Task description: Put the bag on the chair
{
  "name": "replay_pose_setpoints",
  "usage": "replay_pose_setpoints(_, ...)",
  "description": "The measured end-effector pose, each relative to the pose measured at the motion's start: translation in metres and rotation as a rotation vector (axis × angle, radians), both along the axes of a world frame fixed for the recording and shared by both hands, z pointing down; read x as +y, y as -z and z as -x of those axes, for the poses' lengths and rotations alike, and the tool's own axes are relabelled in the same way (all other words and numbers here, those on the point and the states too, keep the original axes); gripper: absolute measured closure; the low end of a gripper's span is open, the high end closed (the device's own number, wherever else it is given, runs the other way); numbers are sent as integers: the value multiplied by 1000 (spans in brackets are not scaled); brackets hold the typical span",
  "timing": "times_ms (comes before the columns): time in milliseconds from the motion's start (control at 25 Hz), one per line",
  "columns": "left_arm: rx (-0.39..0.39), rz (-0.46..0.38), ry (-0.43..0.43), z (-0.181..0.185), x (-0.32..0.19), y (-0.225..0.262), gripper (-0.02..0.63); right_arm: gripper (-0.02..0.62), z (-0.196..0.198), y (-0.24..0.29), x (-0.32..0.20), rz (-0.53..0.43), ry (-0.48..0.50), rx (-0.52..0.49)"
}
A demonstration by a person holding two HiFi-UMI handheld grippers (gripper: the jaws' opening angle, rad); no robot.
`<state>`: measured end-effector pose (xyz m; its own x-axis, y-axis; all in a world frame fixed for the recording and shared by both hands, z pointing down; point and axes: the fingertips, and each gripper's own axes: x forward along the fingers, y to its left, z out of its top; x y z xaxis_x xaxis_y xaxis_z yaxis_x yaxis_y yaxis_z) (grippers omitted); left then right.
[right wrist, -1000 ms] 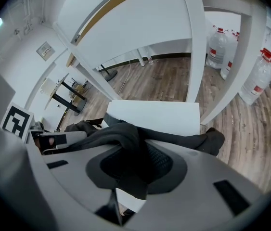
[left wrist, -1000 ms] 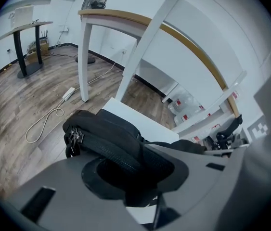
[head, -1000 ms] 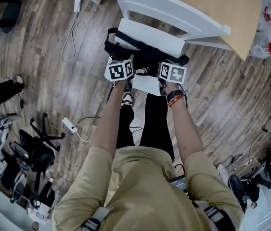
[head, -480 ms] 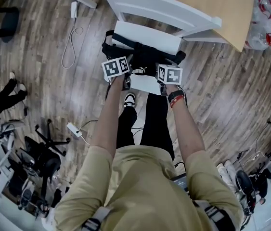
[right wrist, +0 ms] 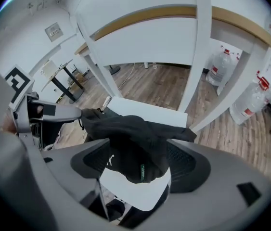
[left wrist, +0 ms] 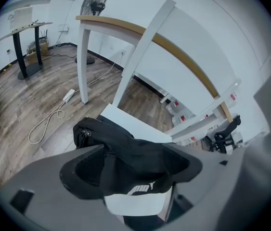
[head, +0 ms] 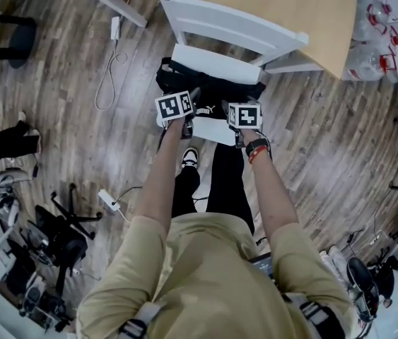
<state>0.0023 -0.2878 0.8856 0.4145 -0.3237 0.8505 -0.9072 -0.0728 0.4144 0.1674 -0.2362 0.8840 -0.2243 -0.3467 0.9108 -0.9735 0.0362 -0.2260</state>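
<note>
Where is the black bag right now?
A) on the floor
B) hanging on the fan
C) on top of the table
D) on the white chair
D: the bag lies slumped across the seat of the chair, with white seat showing around it.

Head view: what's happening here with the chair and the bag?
A person holds a two-jaw gripper in each hand above a white wooden chair. The black fabric bag lies on the chair's seat. The left gripper and the right gripper have both just been opening their jaws. The jaws now stand wide apart with the bag between them, so the bag looks released and set down on the chair.
</note>
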Motion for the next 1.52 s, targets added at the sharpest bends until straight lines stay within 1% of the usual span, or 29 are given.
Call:
replay_pose_setpoints(80, -9, -20, -9, 0, 3, 12, 236, 232, -1, 11, 3, -11, -32, -17)
replay_pose_setpoints(480, 10, -93, -20, 7, 23, 69, 237, 232, 2, 75, 18, -96, -142, -86)
replay_pose_setpoints(560, 9, -111, -35, 9, 29, 82, 238, 232, 3, 90, 22, -115, -153, -91)
replay_pose_setpoints(800, -1, -190, -115, 15, 65, 120, 238, 238, 10, 143, 48, -198, -199, -106)
replay_pose_setpoints(880, -2, -208, -128, 19, 79, 130, 245, 256, 15, 153, 60, -211, -197, -96)
replay_pose_setpoints(920, -7, -218, -134, 21, 85, 135, 259, 279, 17, 156, 67, -214, -186, -83)
replay_pose_setpoints(1000, -20, -237, -138, 26, 94, 144, 320, 325, 22, 161, 78, -221, -162, -54)
replay_pose_setpoints(1080, -17, -247, -136, 30, 103, 151, 325, 339, 27, 165, 88, -228, -156, -48)
replay_pose_setpoints(1200, -2, -258, -138, 34, 113, 163, 338, 361, 31, 174, 101, -240, -180, -55)
replay_pose_setpoints(1360, -13, -329, -167, 39, 115, 191, 369, 402, 31, 204, 102, -306, -200, -51)
replay_pose_setpoints(1440, -12, -362, -183, 41, 117, 206, 377, 417, 31, 217, 103, -337, -205, -35)
replay_pose_setpoints(1520, -2, -394, -190, 42, 118, 220, 401, 437, 32, 231, 104, -370, -198, -14)
